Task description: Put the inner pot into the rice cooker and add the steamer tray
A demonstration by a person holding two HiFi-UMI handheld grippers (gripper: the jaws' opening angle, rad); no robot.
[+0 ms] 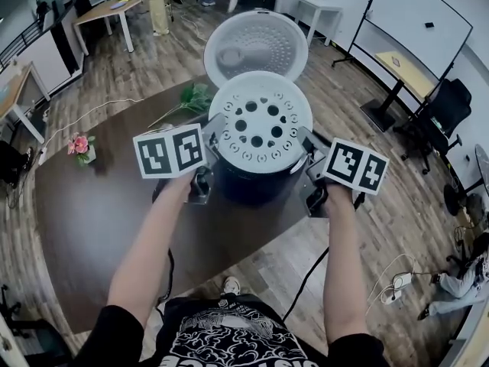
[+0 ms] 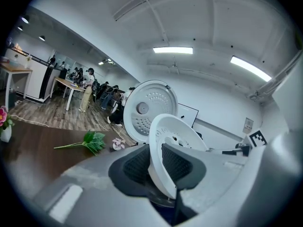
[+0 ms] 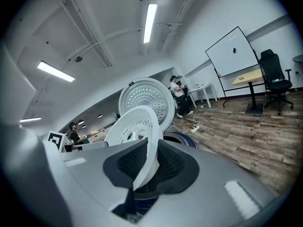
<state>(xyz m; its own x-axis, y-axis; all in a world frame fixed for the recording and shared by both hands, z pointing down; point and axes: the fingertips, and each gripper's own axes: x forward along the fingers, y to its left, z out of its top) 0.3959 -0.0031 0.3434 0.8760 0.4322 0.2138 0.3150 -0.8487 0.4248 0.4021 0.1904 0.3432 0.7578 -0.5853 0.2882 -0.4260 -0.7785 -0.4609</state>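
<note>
The dark table carries little apart from the cooker. A green leafy sprig lies at its far edge, left of the lid, and pink flowers stand in a small vase near the left edge. Both are well apart from the grippers, and nothing stands between them and the cooker. On the wooden floor to the right are a whiteboard and an office chair, with a power strip nearer in.

In the head view the left marker cube and the right marker cube cover much of each gripper. The steamer tray hides the whole mouth of the rice cooker, so the inner pot cannot be made out. Whether the tray rests on the cooker's rim or hangs just above it cannot be told either.

The cooker's dark blue body stands at the near right of the table, its white lid swung open on the far side. The round white perforated tray sits directly over the opening. The left gripper has its jaws nearly closed and pinches the tray's left rim between the dark ribbed pads. The right gripper clamps the opposite rim in the same way.
</note>
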